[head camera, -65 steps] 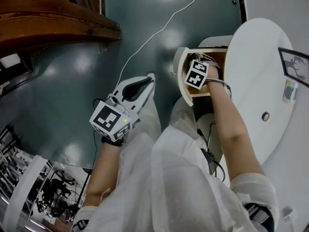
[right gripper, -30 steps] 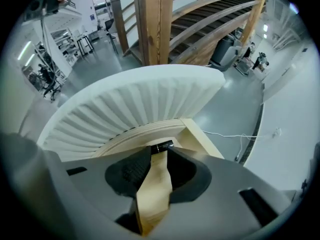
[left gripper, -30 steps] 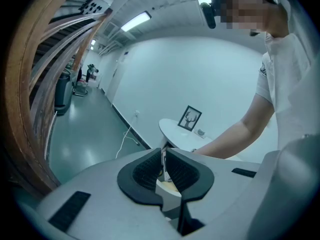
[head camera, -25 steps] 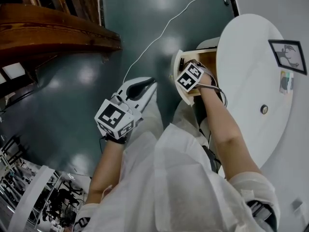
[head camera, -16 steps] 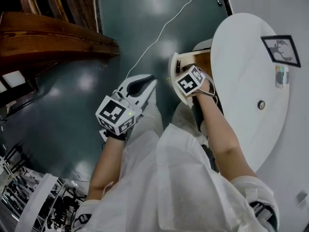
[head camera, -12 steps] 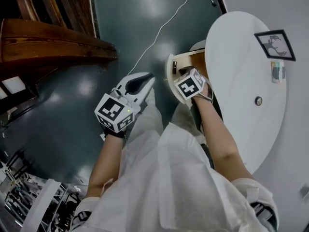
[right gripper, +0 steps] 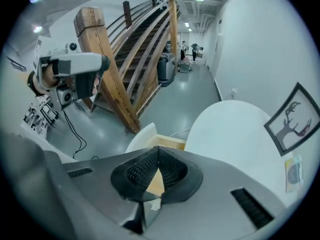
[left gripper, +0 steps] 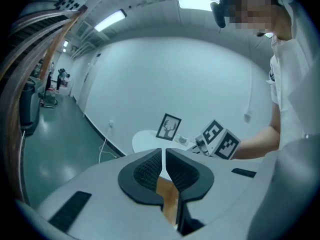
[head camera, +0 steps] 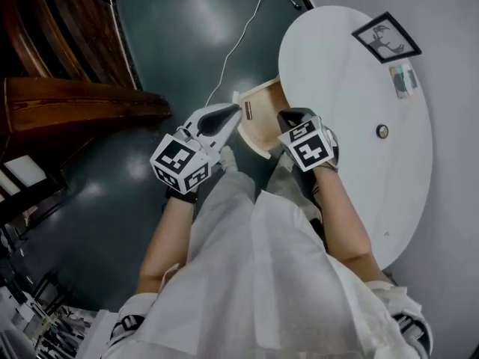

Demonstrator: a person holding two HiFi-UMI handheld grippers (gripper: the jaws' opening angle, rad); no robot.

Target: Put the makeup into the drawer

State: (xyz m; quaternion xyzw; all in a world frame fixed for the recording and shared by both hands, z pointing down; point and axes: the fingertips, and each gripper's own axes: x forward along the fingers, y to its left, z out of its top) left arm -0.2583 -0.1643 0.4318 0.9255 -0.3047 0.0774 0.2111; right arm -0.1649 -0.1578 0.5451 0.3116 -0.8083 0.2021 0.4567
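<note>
Left tongs [head camera: 235,110], closed and empty, sit just left of the open drawer [head camera: 263,118]. Right tongs [head camera: 287,117], closed and empty, hover above its right side. No makeup shows; it is probably inside. Push the front squarely, straight under the bench [head camera: 359,96].

Glossy dark teal on the floor [head camera: 187,21] at twelve o'clock. Warm brown on the wooden staircase [head camera: 67,103] at nine. Plain white on the round table [head camera: 359,88] at two, with black on the frame of the deer picture [head camera: 385,37]. Pale wood inside the drawer [head camera: 262,120], white on its front. Black-and-white squares on the marker cubes [head camera: 182,167]. White shells and black ribbed pads on the left gripper [head camera: 238,109] and right gripper [head camera: 288,117]. White on the person's garment [head camera: 284,275] at six.
</note>
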